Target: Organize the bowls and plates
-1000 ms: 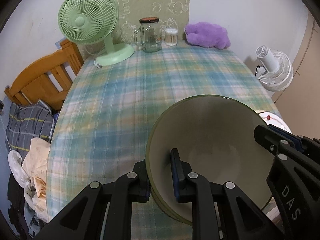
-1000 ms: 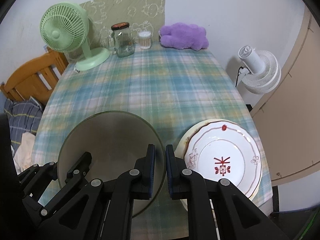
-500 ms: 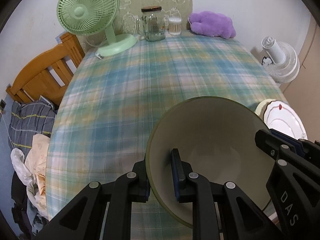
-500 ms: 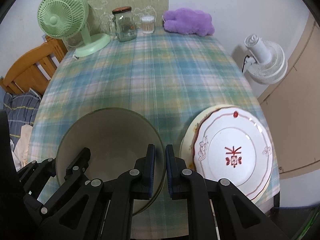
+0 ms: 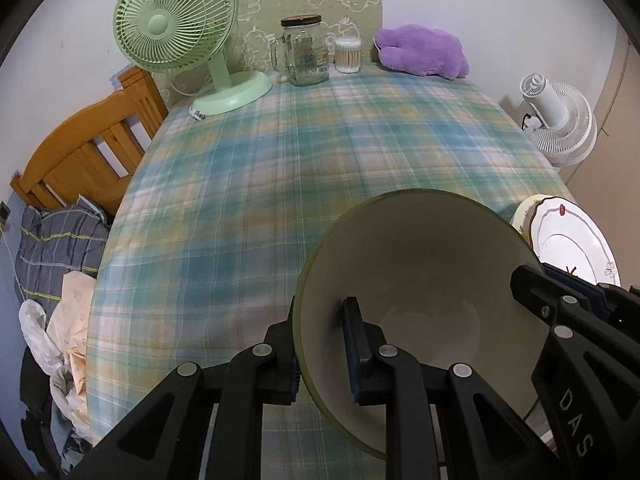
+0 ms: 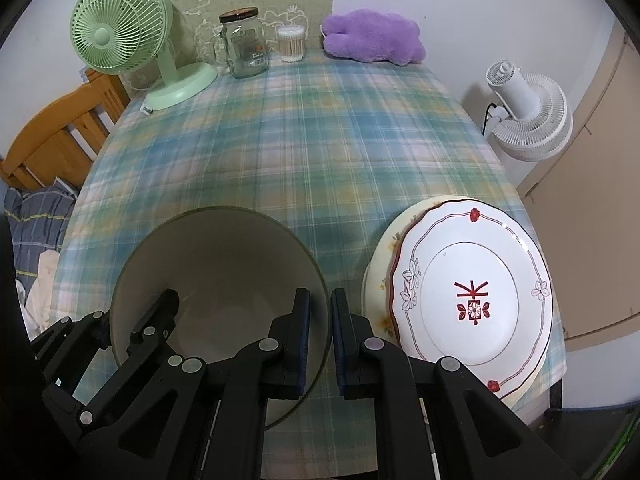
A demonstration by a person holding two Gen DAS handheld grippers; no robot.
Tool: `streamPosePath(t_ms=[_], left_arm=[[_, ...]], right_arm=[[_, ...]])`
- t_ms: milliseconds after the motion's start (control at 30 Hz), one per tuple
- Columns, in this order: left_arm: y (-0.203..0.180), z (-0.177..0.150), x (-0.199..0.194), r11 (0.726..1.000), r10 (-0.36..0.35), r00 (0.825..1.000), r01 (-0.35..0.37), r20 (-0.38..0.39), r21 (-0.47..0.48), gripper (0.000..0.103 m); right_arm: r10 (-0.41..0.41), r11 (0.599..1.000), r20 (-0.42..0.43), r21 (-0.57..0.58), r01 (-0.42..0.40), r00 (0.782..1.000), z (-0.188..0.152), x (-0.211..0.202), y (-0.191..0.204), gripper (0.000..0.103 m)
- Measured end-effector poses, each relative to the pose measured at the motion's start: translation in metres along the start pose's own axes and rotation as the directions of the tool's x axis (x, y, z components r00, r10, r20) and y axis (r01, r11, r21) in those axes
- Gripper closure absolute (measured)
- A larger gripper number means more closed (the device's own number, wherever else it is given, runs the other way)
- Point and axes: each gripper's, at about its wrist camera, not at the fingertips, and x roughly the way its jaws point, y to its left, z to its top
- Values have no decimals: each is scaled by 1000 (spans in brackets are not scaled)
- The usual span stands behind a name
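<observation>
A large green-rimmed beige bowl is held by both grippers above the plaid table. My left gripper is shut on the bowl's left rim, one finger inside and one outside. My right gripper is shut on the bowl's right rim. It also shows at the right edge of the left wrist view. A white plate with red trim lies on a cream plate at the table's near right corner, just right of the bowl. The plates also show in the left wrist view.
A green desk fan, a glass jar mug, a cotton-swab tub and a purple plush toy stand along the far edge of the table. A wooden chair and a white floor fan flank it.
Both grippers have lifted and drawn the bowl back toward the near edge. More of the table and the plates now shows.
</observation>
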Motion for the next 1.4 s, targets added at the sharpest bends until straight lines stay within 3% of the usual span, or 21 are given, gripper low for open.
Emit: streamPosePath(t_ms=[233, 367, 433, 500, 600, 900, 1400], left_arm=[[4, -5, -7, 996, -86, 996, 86, -4, -18, 64], [7, -7, -8, 995, -100, 995, 99, -22, -24, 64], [8, -7, -11, 994, -107, 994, 106, -18, -21, 57], [8, -9, -13, 993, -115, 993, 115, -20, -9, 45], [6, -9, -15, 992, -128, 991, 128, -25, 9, 40], [1, -3, -7, 988, -156, 987, 157, -47, 10, 18], [-2, 6, 20, 995, -59, 988, 48, -141, -83, 17]], right_arm=[[26, 1000, -12, 17, -26, 1000, -3, -2, -4, 86], [26, 1000, 1, -1, -26, 1000, -4, -11, -3, 84], [33, 999, -10, -42, -33, 999, -6, -13, 1, 75], [42, 998, -13, -54, -42, 999, -8, -15, 3, 55], [36, 997, -4, -62, -36, 999, -9, -18, 4, 42], [117, 993, -44, -10, -117, 992, 1, 2, -7, 40], [283, 957, -175, -11, -290, 943, 16, 59, -18, 40]])
